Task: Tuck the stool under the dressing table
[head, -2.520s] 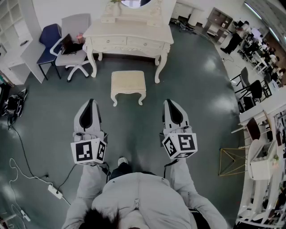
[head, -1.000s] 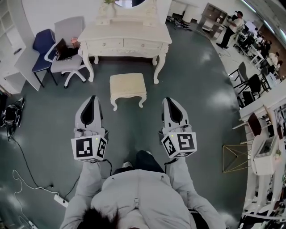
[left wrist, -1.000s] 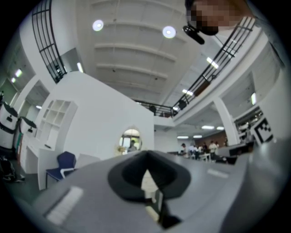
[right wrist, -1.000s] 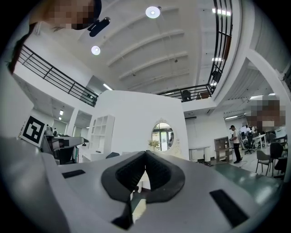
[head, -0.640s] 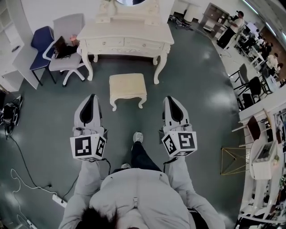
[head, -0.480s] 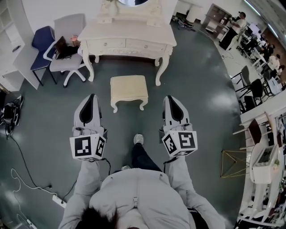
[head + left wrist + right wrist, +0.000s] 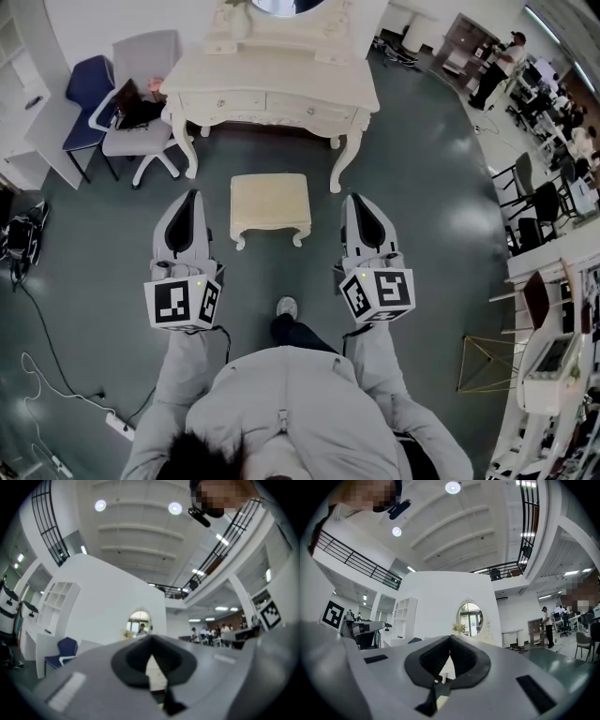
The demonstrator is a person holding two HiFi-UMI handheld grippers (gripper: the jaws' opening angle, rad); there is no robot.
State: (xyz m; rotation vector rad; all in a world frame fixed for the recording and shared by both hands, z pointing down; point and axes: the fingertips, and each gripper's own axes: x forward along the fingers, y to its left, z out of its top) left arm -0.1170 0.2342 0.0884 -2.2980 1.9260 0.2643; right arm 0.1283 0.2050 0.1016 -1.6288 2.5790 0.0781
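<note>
You've stepped closer: the stool [image 7: 270, 204] and dressing table [image 7: 272, 84] now sit nearer your left gripper [image 7: 191, 197] and right gripper [image 7: 357, 201], both with jaws pressed together on nothing. The mirror [image 7: 281, 5] is cut off at the head view's top edge, and each gripper view shows only a cream sliver past its jaws. The cream, cushioned, curved-legged stool stands in front of the table, not under it, between your gripper tips. The floor [image 7: 422, 187] is dark green and glossy.
</note>
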